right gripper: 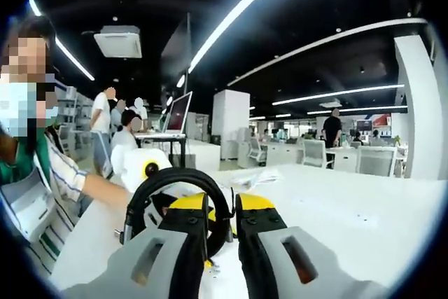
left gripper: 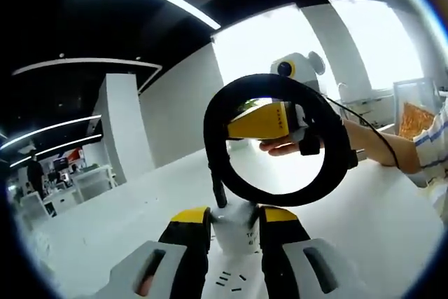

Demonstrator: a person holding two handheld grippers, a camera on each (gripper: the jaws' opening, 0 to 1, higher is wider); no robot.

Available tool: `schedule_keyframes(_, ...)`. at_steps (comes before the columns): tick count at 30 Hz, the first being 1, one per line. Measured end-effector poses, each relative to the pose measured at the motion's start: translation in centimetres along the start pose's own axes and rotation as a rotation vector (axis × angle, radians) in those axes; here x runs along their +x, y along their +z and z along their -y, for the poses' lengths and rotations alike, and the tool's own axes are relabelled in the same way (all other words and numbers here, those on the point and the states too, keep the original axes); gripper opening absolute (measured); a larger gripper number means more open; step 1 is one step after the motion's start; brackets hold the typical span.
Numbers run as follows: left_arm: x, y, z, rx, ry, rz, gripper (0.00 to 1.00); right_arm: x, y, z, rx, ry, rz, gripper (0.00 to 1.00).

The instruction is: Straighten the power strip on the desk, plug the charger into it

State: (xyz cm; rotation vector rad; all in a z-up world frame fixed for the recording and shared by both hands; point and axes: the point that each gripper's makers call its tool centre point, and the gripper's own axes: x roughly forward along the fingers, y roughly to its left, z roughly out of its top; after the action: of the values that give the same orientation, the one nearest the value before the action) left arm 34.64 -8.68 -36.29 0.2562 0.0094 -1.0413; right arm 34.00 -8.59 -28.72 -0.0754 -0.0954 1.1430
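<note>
Aloft above the white desk [left gripper: 392, 222], the power strip [left gripper: 234, 232] hangs pinched between the closed jaws of the left gripper [left gripper: 234, 223], its black cable [left gripper: 280, 141] looping in a ring just beyond the tips. Opposite, the right gripper [left gripper: 297, 125] reaches in at the ring's far side; in its own view the jaws stand nearly together beside the cable [right gripper: 175, 197], though whether they clamp it cannot be told.

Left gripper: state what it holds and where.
The left gripper clamps the white power strip at one end, its coiled black cable looping up above the jaws.
</note>
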Motion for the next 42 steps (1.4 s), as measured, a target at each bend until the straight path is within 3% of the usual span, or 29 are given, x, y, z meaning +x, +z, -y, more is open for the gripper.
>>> schedule_keyframes(2, 0.0, 0.0, 0.1, 0.000, -0.002, -0.001, 0.27, -0.3, -0.8, 0.5, -0.032, -0.023, -0.047, 0.17)
schedule_keyframes(15, -0.1, -0.3, 0.5, -0.011, -0.015, -0.005, 0.27, 0.7, -4.3, -0.4, -0.029, 0.014, -0.159, 0.17)
schedule_keyframes(22, -0.1, -0.4, 0.6, -0.019, -0.022, -0.006, 0.27, 2.0, -4.9, -1.0, -0.057, 0.020, -0.173, 0.13)
schedule_keyframes(28, -0.2, -0.8, 0.5, -0.041, -0.026, 0.001, 0.27, 1.7, -4.8, -0.3, -0.041, 0.008, -0.177, 0.11)
schedule_keyframes(32, -1.1, -3.0, -0.1, 0.006, -0.016, -0.101, 0.27, 1.7, -4.8, -0.3, -0.042, 0.004, -0.177, 0.11)
schedule_keyframes(34, -1.6, -3.3, -0.3, 0.024, -0.009, -0.111, 0.29, 1.8, -4.8, -0.2, -0.045, -0.001, -0.179, 0.11)
schedule_keyframes(42, -4.7, -1.3, -2.8, 0.021, 0.033, -0.068, 0.28, 1.9, -4.8, -0.1, -0.057, -0.028, -0.184, 0.11)
